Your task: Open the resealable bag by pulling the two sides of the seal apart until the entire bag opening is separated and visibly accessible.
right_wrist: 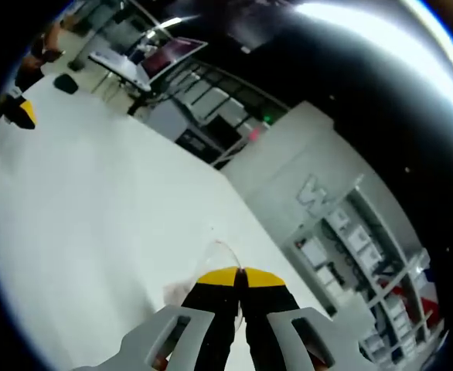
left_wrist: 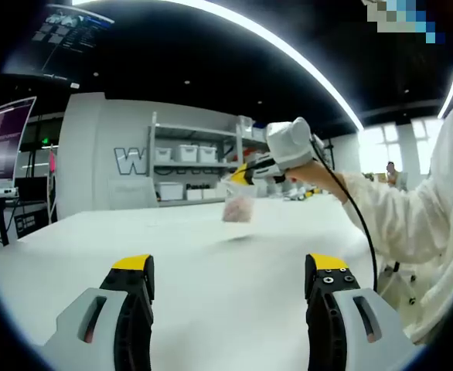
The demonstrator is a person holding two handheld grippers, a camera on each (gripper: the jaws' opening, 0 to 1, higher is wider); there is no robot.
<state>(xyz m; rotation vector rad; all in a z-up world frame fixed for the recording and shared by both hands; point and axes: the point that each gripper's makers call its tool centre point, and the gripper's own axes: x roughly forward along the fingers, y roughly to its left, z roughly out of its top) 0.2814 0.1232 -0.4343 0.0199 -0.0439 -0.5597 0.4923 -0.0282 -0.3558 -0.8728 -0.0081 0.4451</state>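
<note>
**Bag held aloft by the right gripper**

We see the right gripper (left_wrist: 246, 175) clenched on the resealable bag (left_wrist: 239, 206), hanging above the white counter (left_wrist: 211, 270). Our left gripper (left_wrist: 230, 278) stands released. The wall lettering (left_wrist: 131, 161) begins with "W".

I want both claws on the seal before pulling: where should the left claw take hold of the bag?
The bag hangs above the table, pinched at its top edge by the right claw. The open left claw should probably grip that top edge's opposite lip beside it, approaching straight ahead and level.
</note>
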